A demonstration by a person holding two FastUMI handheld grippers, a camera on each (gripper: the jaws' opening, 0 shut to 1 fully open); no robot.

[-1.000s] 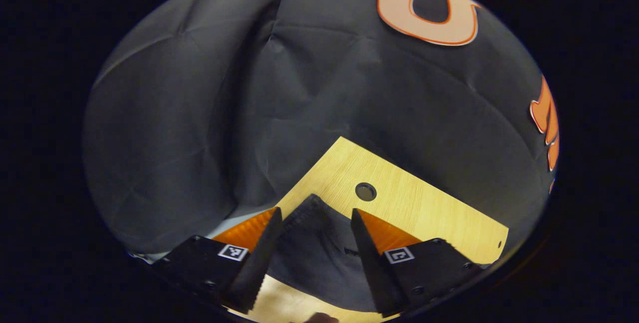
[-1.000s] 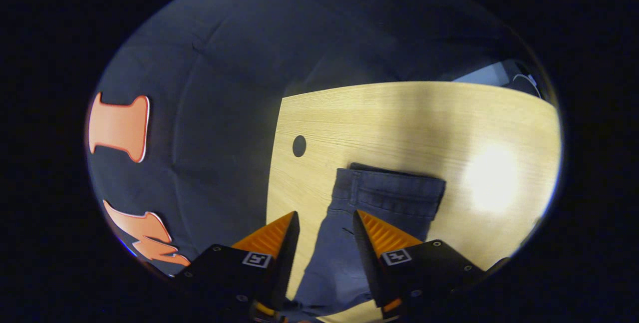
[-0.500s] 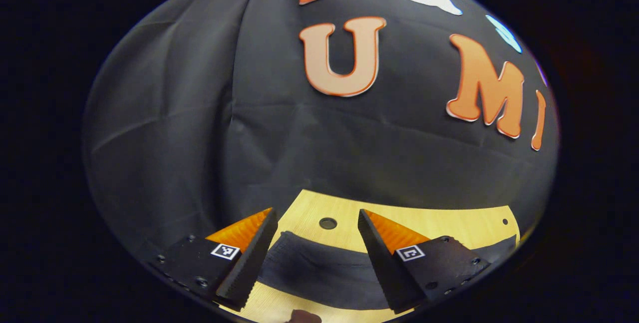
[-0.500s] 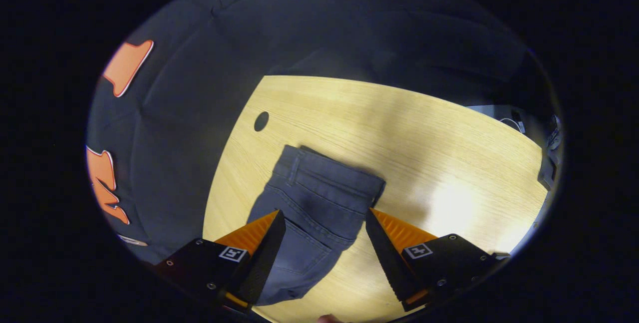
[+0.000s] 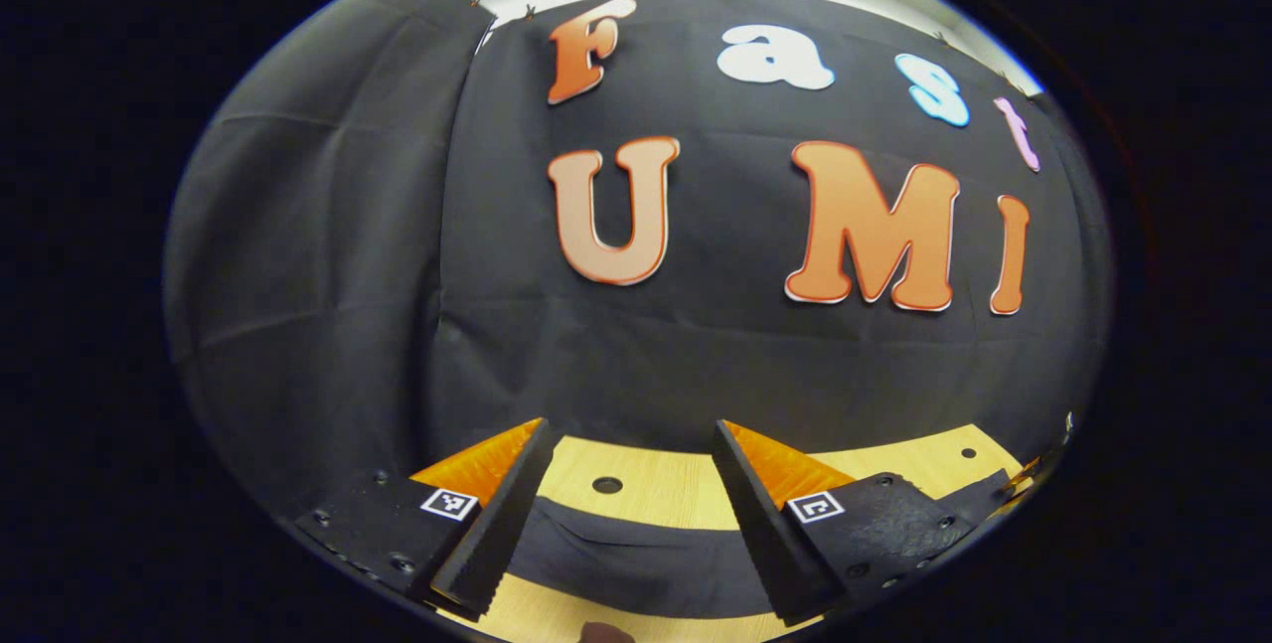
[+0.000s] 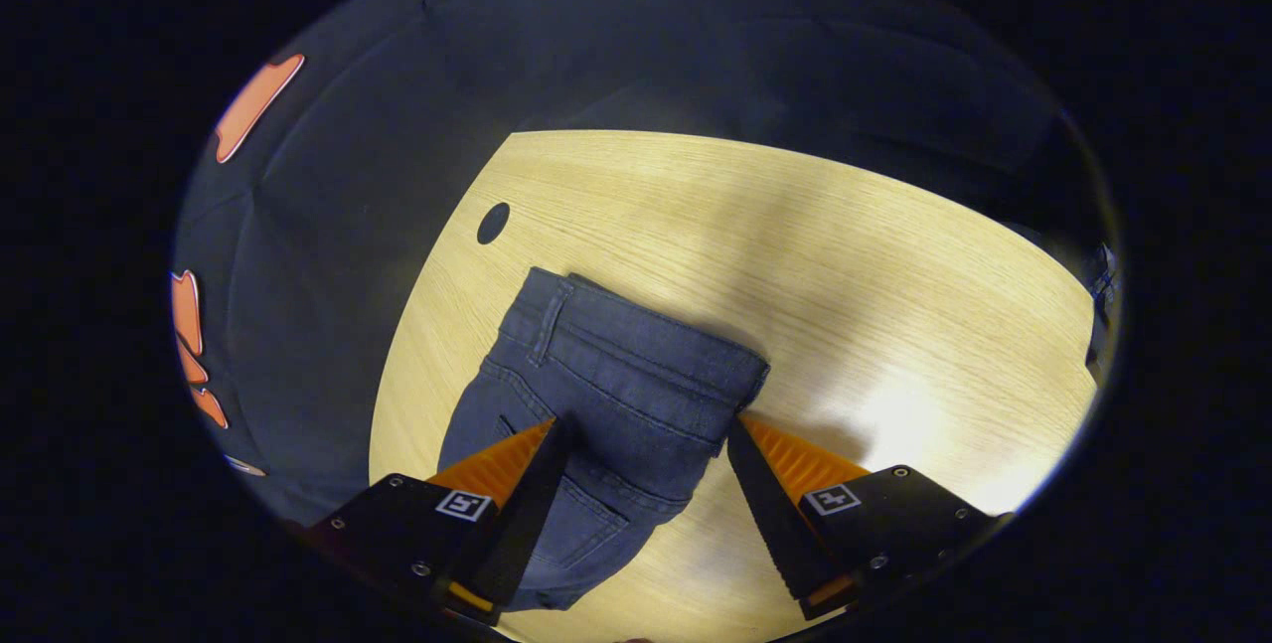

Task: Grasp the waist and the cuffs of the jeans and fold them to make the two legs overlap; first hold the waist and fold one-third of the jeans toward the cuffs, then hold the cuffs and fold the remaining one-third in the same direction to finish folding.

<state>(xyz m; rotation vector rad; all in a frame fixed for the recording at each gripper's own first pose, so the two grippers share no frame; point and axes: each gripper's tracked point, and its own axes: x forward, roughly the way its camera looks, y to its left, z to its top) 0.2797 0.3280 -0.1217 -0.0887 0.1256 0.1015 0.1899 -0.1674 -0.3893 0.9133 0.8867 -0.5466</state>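
Jeans (image 6: 596, 404) lie flat on the bench (image 6: 845, 255), waist end farthest from the right tongs (image 6: 641, 464), legs running back under them and out of sight. Right tongs hang over the seat/back-pocket area, jaws spread wide, nothing between them; can't tell if the tips touch the cloth or hover just above. Waistband's far corner sits just ahead of the right-hand finger.

Left tongs (image 5: 626, 484) also wide open, empty, pointed nearly level at the booth wall. A dark strip of jeans (image 5: 636, 563) crosses low betw. the fingers, a bit beyond them, on the bench (image 5: 894, 464). Small round hole in the bench (image 5: 607, 485) just past that strip.

Handling, as I'd judge it: denim, so soft but w/ some body. Heavier than a shirt, drapes and sags if held at one point, won't slip much on ridged pads. Nothing fragile. Waistband is the thickest, stiffest bit w/ doubled seams and belt loops, so best bite there. Take it at the two outer corners, one tong each, pinching all layers so the lower layer doesn't trail behind. Grabbing mid-seat, where the right tongs are now, would likely bunch the cloth and skew the fold. Cuffs aren't visible from here, so can't say how neatly the legs overlap.
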